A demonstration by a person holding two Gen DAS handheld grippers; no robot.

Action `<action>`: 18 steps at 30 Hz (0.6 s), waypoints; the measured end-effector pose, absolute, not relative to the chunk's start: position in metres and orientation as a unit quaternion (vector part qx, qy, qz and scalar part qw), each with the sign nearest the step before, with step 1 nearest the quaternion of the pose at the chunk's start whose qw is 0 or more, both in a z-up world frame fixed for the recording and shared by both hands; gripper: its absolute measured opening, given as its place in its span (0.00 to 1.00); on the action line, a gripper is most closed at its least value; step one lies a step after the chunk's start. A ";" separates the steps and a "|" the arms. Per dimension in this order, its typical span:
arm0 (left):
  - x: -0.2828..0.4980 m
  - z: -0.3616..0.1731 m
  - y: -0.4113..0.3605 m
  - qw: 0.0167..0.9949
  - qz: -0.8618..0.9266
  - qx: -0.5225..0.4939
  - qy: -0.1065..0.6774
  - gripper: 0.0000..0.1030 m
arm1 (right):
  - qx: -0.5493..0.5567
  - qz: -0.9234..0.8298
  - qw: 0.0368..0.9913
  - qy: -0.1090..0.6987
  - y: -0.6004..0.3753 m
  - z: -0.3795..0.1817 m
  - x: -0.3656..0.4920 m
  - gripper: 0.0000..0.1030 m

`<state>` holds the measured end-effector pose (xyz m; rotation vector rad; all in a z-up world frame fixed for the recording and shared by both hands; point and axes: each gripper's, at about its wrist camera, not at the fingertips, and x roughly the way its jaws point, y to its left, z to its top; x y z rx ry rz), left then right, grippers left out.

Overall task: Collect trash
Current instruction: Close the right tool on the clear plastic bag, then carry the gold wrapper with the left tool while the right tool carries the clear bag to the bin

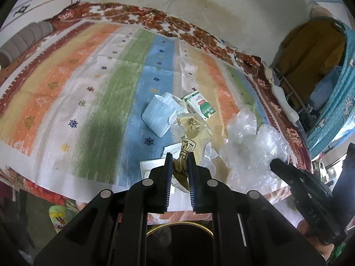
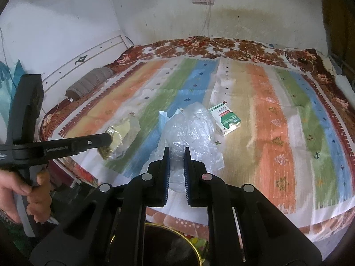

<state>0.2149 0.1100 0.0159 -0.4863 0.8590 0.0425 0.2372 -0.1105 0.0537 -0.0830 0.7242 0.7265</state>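
On the striped bedspread (image 2: 266,115), near its front edge, lies the trash. Largest is the clear plastic bag (image 2: 190,130), its near end pinched between the closed jaws of the right gripper (image 2: 176,155). Left of the bag, the left gripper (image 1: 180,158) clamps a yellowish printed wrapper (image 1: 192,130). Behind the wrapper rests a blue face mask (image 1: 158,116); right of the bag's far end, a green-and-white carton (image 2: 225,118).
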 end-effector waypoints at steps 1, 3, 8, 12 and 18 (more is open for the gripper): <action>0.212 0.018 0.108 0.883 0.020 -0.229 0.408 0.13 | -0.040 0.348 0.872 0.342 -0.112 0.055 0.233 0.10; 0.206 0.022 0.103 0.888 0.022 -0.223 0.401 0.13 | -0.045 0.349 0.874 0.335 -0.114 0.056 0.226 0.10; 0.195 0.026 0.096 0.894 0.014 -0.221 0.390 0.13 | -0.055 0.355 0.876 0.322 -0.121 0.057 0.206 0.10; 0.186 0.028 0.088 0.899 0.013 -0.211 0.384 0.13 | -0.056 0.360 0.875 0.317 -0.126 0.057 0.193 0.10; 0.164 0.030 0.075 0.902 -0.003 -0.209 0.377 0.13 | -0.067 0.365 0.875 0.311 -0.130 0.055 0.176 0.10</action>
